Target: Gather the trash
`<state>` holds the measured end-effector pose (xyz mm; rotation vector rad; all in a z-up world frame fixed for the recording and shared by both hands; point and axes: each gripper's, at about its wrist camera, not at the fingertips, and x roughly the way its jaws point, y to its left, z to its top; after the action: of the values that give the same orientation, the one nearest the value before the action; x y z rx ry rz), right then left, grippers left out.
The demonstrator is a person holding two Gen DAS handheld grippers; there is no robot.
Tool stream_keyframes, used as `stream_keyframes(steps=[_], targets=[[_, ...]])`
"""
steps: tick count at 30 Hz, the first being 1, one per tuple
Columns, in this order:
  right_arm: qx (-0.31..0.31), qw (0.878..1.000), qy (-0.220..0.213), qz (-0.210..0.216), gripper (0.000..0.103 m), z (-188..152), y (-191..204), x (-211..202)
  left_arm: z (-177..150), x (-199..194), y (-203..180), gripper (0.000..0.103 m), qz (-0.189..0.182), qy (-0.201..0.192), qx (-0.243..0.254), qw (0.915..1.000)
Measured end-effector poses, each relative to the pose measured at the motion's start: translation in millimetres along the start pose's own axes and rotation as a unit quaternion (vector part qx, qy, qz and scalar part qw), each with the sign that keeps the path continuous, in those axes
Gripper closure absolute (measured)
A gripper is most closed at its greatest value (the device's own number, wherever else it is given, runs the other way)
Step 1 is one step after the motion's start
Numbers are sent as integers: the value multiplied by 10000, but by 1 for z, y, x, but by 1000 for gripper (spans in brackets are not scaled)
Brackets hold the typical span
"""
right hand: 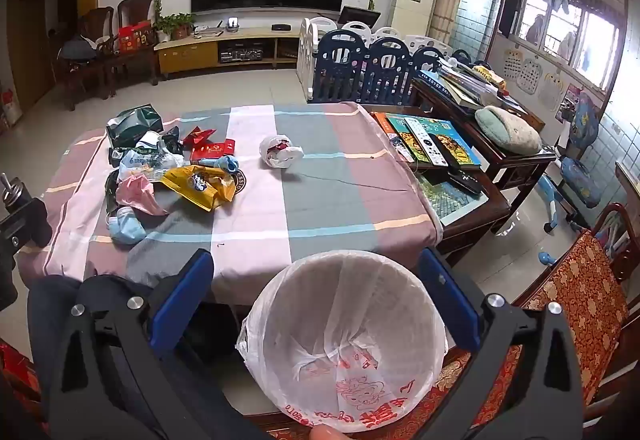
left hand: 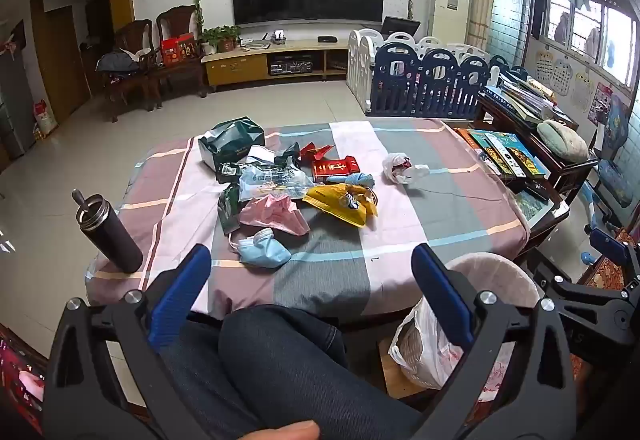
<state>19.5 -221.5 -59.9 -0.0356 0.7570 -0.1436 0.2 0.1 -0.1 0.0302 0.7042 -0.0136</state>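
Note:
Trash lies in a heap on the checked tablecloth (left hand: 400, 224): a blue face mask (left hand: 262, 250), a pink bag (left hand: 276, 213), a yellow wrapper (left hand: 340, 203), a red packet (left hand: 334, 167), a green box (left hand: 232, 143) and a crumpled white bag (left hand: 402, 167) lying apart to the right. A waste bin lined with a white bag (right hand: 344, 340) stands below the table's near edge. My left gripper (left hand: 312, 268) is open and empty, held above my knees short of the mask. My right gripper (right hand: 316, 276) is open and empty, over the bin's mouth.
A dark flask (left hand: 108, 232) stands on the table's left near corner. Books and remotes (right hand: 432, 139) lie on a side table to the right. A red cushioned chair (right hand: 576, 292) stands at the right. My jeans-clad legs (left hand: 272, 368) are under the left gripper.

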Motion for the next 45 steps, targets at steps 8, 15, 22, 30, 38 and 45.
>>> stream_keyframes(steps=[8, 15, 22, 30, 38, 45], targets=[[-4, 10000, 33, -6, 3, -1, 1, 1, 0, 0, 0, 3, -29, 29, -19, 10000], [-6, 10000, 40, 5, 3, -1, 1, 1, 0, 0, 0, 3, -15, 26, -14, 10000], [-4, 10000, 47, 3, 3, -1, 0, 1, 0, 0, 0, 3, -15, 34, -14, 10000], [-5, 10000, 63, 3, 3, -4, 3, 4, 0, 0, 0, 3, -15, 42, -12, 10000], [-7, 10000, 76, 9, 3, -4, 2, 4, 0, 1, 0, 3, -11, 57, -15, 10000], [-4, 10000, 89, 13, 3, -8, 5, 4, -13, 6, 4, 3, -4, 73, -22, 10000]])
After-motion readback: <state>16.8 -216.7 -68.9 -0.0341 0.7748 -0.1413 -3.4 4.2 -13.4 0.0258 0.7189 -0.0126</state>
